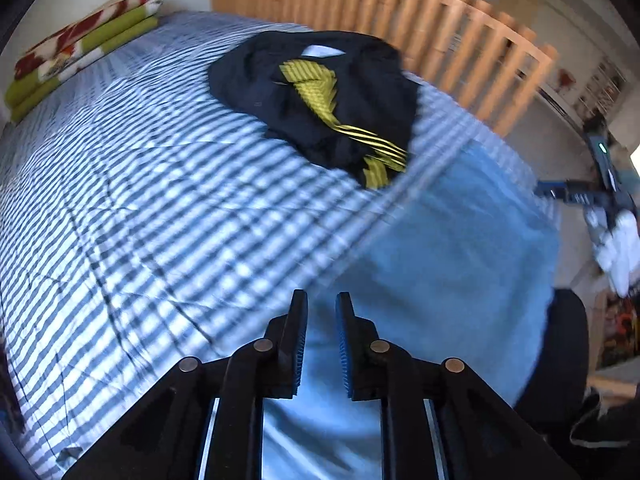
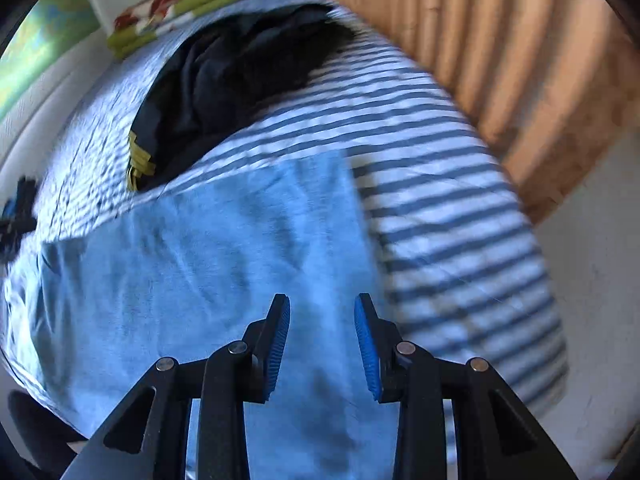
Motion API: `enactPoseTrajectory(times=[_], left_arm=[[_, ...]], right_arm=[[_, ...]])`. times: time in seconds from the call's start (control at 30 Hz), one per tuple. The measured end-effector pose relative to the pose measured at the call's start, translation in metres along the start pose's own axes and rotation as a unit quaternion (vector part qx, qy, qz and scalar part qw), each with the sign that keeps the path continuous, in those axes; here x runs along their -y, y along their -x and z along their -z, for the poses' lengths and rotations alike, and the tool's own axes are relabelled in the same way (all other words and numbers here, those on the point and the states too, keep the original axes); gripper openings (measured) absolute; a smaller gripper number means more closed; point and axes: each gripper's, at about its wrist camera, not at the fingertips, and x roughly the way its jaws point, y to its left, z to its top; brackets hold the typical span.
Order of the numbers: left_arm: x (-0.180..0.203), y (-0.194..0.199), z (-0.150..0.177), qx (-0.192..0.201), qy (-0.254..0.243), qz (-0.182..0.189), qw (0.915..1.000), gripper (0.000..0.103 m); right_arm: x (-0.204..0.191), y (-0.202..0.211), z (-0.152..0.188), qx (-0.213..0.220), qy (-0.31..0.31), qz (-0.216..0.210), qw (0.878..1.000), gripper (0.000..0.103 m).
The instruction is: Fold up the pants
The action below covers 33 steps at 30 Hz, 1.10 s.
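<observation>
Covering most of both views, the bed [image 1: 120,184] carries a blue-and-white striped cover, with a slatted wooden rail [image 1: 460,40] running along its far side. Light blue pants [image 2: 224,264] lie flat near the bed's near edge, spread wide and largely smooth; whether this is a full layout or an already doubled panel cannot be told through the motion blur. A dark garment with yellow stripes [image 1: 320,104] sits heaped toward the middle of the bed, just beyond the pants' far edge and possibly touching it. Folded green and red bedding [image 1: 76,56] rests at the far corner.

The left gripper [image 1: 322,308] hangs above the near edge of the pants with its jaws parted only narrowly and holding nothing. The right gripper [image 2: 322,312] is over the same cloth nearer the rail side, its jaws moderately open and likewise empty. In the left view the right tool appears off the bed's side, held in a white-gloved hand [image 1: 616,240].

Assessment: no fold is in hand yet. Risks: a narrow left opening may pinch only the top layer or snag the striped cover beneath; uneven lift between the two tools would skew the crease; dragging the fabric farther in could catch the dark garment.
</observation>
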Motion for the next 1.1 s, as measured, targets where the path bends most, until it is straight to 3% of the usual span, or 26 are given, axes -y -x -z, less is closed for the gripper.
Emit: enactPoseTrajectory(times=[0.13,0.27,0.47,0.57,0.63,0.73,0.87,0.97,1.1], left_arm=[[0.062,0.005,0.03,-0.01,-0.046,0.052,0.9975,0.02],[0.121,-0.002,0.062,-0.034,-0.084,0.104,0.9904,0.025],[0.186,-0.022,0.088,-0.053,-0.132,0.117,0.9828,0.029],[0.211,-0.038,0.085,-0.047,-0.155,0.088,0.9829,0.03],[0.224,-0.05,0.08,-0.05,-0.163,0.082,0.982,0.029],[0.232,-0.07,0.068,-0.057,-0.17,0.07,0.9813,0.029],[0.235,-0.086,0.066,-0.081,-0.163,0.081,0.98,0.028],[0.235,-0.091,0.067,-0.086,-0.173,0.079,0.978,0.022],[0.228,-0.091,0.063,-0.087,-0.157,0.091,0.9795,0.012]], right_arm=[[0.036,0.012,0.035,-0.02,-0.078,-0.027,0.996,0.032],[0.029,0.011,0.065,-0.042,-0.083,-0.049,0.994,0.032],[0.007,0.005,0.09,-0.039,-0.112,-0.078,0.99,0.034],[-0.005,0.004,0.089,-0.036,-0.122,-0.098,0.987,0.034],[-0.007,0.009,0.088,-0.025,-0.126,-0.1,0.987,0.034],[-0.001,0.016,0.083,-0.006,-0.133,-0.071,0.989,0.034],[0.023,0.019,0.071,0.007,-0.132,-0.03,0.991,0.04],[0.04,0.006,0.064,-0.013,-0.147,-0.034,0.988,0.043],[0.045,-0.008,0.062,-0.033,-0.148,-0.075,0.986,0.043]])
